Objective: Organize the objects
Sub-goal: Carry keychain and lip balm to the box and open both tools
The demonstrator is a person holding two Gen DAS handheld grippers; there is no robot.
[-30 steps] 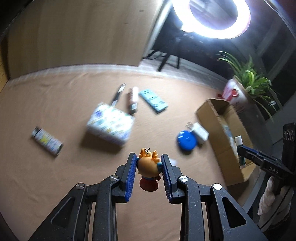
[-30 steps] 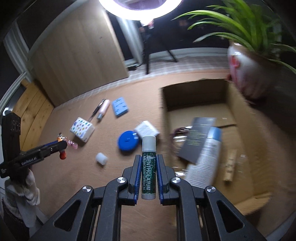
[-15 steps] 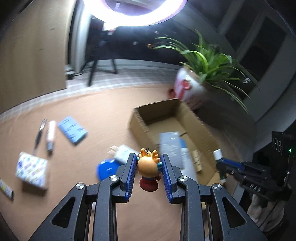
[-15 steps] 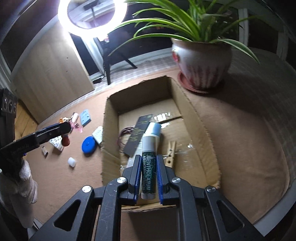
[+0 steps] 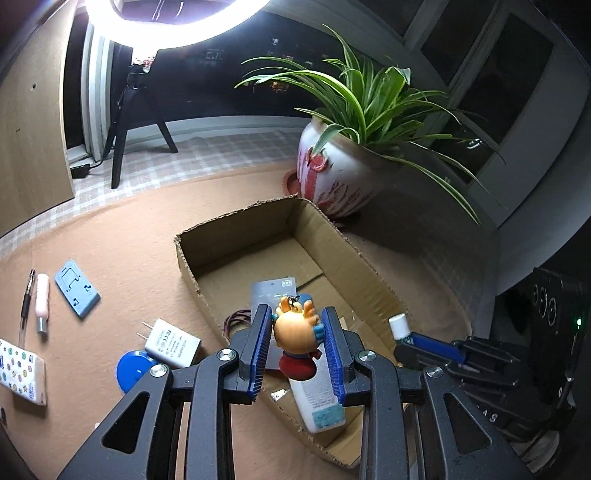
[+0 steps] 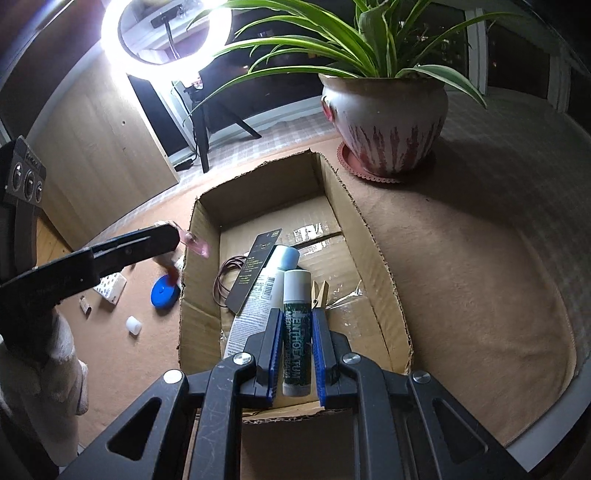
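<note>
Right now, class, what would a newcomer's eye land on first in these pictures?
The glaring ring light at the top, then the potted plant behind the open cardboard box. Nearest, the left gripper holds an orange toy figure over the box.

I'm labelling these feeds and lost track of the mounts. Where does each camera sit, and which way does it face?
Left wrist: on the left claw, looking down past its toy figure into the cardboard box; the right claw shows at right.
Right wrist: on the right claw, looking down past its lip balm tube into the box; the left claw and a gloved hand show at left.
Shared: box, potted plant, ring light.
</note>
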